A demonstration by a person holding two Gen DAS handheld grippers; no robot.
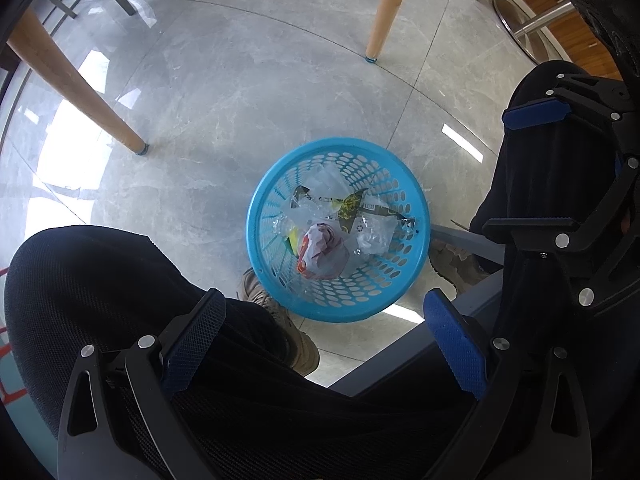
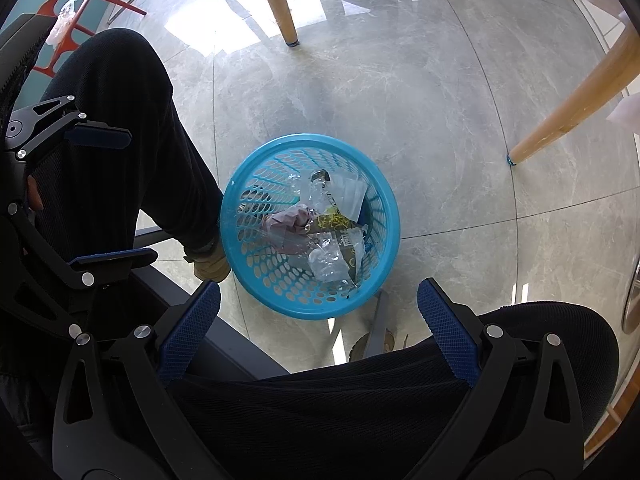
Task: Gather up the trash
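A blue perforated plastic basket (image 1: 256, 216) stands on the grey tile floor between the person's feet; it also shows in the right wrist view (image 2: 232, 216). It holds crumpled wrappers (image 1: 324, 256) and clear plastic pieces (image 2: 328, 264). My left gripper (image 1: 324, 340) is open and empty, held above the basket's near side. My right gripper (image 2: 318, 328) is open and empty, also above the basket. Each gripper shows at the edge of the other's view, the right (image 1: 532, 168) and the left (image 2: 108, 196).
The person's dark-trousered legs (image 1: 100, 288) and tan shoes (image 1: 280, 316) flank the basket. Wooden table legs (image 1: 384, 12) stand on the floor beyond. A grey metal bar (image 2: 376, 332) runs by the basket. A red chair frame (image 2: 76, 28) is at far left.
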